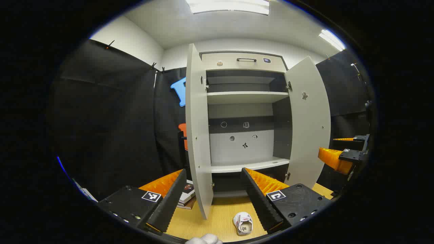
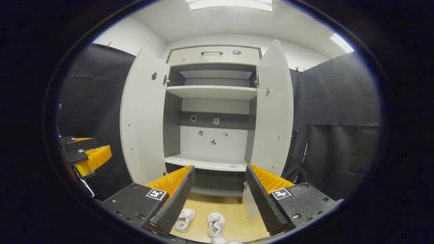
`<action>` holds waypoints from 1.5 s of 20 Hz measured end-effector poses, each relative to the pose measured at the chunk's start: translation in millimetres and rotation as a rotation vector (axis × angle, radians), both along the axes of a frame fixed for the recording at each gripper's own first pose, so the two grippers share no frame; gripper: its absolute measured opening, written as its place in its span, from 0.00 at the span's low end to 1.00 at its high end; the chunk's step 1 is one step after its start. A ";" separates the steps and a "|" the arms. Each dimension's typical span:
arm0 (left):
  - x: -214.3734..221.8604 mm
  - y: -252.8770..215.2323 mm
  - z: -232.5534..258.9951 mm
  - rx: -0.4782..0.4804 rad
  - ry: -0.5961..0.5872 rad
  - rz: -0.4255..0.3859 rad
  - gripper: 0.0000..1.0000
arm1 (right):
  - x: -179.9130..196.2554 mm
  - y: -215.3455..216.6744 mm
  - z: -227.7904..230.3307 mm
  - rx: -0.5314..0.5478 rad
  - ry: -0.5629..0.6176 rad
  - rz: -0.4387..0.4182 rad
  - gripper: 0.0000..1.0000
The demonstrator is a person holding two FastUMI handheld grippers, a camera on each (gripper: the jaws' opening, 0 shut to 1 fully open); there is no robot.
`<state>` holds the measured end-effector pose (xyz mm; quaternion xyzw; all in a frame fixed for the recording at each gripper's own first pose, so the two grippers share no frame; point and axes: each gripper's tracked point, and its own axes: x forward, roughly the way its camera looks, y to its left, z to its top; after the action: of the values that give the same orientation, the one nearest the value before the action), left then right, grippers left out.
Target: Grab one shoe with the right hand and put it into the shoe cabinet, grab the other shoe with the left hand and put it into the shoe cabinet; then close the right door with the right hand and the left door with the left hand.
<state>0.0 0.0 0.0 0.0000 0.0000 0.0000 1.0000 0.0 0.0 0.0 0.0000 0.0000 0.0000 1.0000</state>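
The left gripper (image 1: 210, 195) is spread wide, nothing between its fingers, held above the wooden floor (image 1: 220, 217) facing the shoe cabinet (image 1: 244, 115). The right gripper (image 2: 218, 193) is spread just as wide and empty, also facing the cabinet from in front. In the left gripper view the right gripper shows at the far right edge; in the right gripper view the left gripper shows at the far left edge.

Both cabinet doors stand open. In the right gripper view the left door (image 2: 142, 118) and the right door (image 2: 273, 108) swing outward on either side of the pale shelves (image 2: 210, 91). A drawer with a dark handle (image 2: 211, 53) sits across the top of the cabinet.

Two white shoes lie on the floor in front of the cabinet, side by side but apart: the left shoe (image 2: 184, 219) partly behind the right gripper's left finger, the right shoe (image 2: 216, 224) just beside it. In the left gripper view one shoe shows near the floor's front edge, below the open doors. A stack of books (image 1: 187, 195) rests on the floor beside the left door's bottom corner.
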 end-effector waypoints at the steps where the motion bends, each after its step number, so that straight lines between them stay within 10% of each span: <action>1: -0.5 0.6 0.7 0.000 -0.001 0.000 0.97 | -0.7 0.6 0.2 0.000 0.000 0.000 0.97; 17: 1.4 1.4 -1.1 0.003 -0.004 -0.004 0.97 | -3.0 1.1 -27.6 -0.023 0.051 0.005 0.97; 30: 3.5 5.1 -22.4 0.027 0.040 0.002 0.96 | 9.0 25.0 -359.5 -0.028 0.699 0.128 0.92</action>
<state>3.5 5.1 -22.4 0.0134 0.0200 0.0010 0.9997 9.0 25.0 -359.5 -0.0138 0.3420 0.0624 0.9375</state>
